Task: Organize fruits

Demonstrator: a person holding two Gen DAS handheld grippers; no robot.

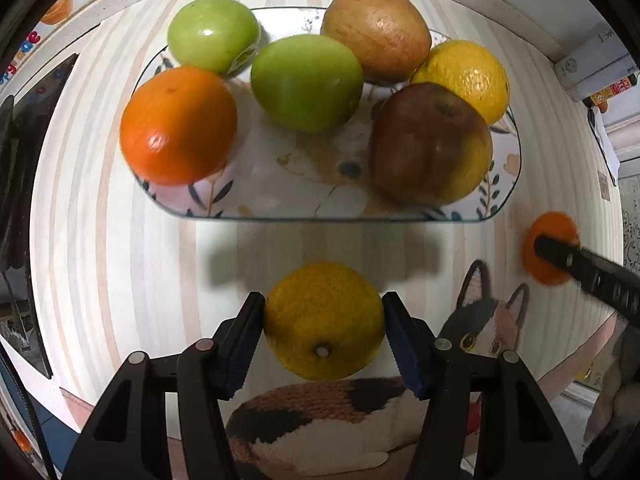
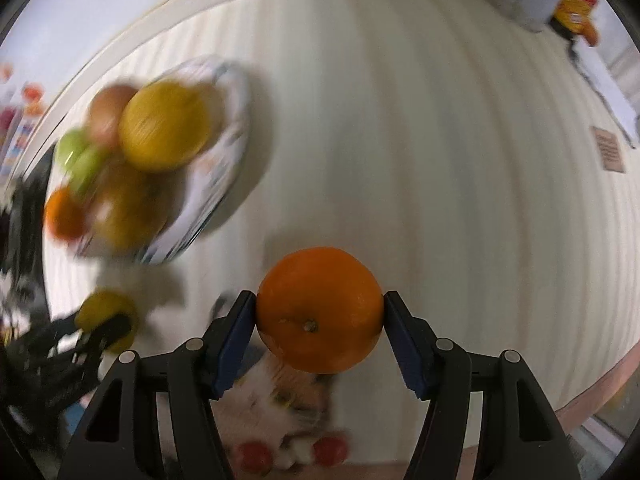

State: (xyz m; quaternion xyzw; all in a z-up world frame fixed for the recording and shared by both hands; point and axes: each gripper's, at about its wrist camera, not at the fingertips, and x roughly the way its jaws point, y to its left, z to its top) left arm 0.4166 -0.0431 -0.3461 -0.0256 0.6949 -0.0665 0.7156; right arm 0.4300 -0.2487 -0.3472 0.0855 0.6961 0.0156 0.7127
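Observation:
My left gripper (image 1: 323,320) is shut on a yellow citrus fruit (image 1: 323,322) and holds it just in front of the floral plate (image 1: 280,196). The plate holds several fruits: an orange (image 1: 178,126), two green fruits (image 1: 306,82), a tan fruit (image 1: 376,32), a yellow one (image 1: 464,76) and a red-yellow apple (image 1: 430,150). My right gripper (image 2: 319,312) is shut on an orange (image 2: 319,310), to the right of the plate (image 2: 224,160). It also shows in the left wrist view (image 1: 550,252). The right wrist view is blurred.
The striped tablecloth (image 1: 100,240) has a cat picture (image 1: 486,320) at the near edge. A grey box (image 1: 592,68) and packets stand at the back right. A dark object (image 1: 24,200) lies at the left edge. The wall runs close behind the plate.

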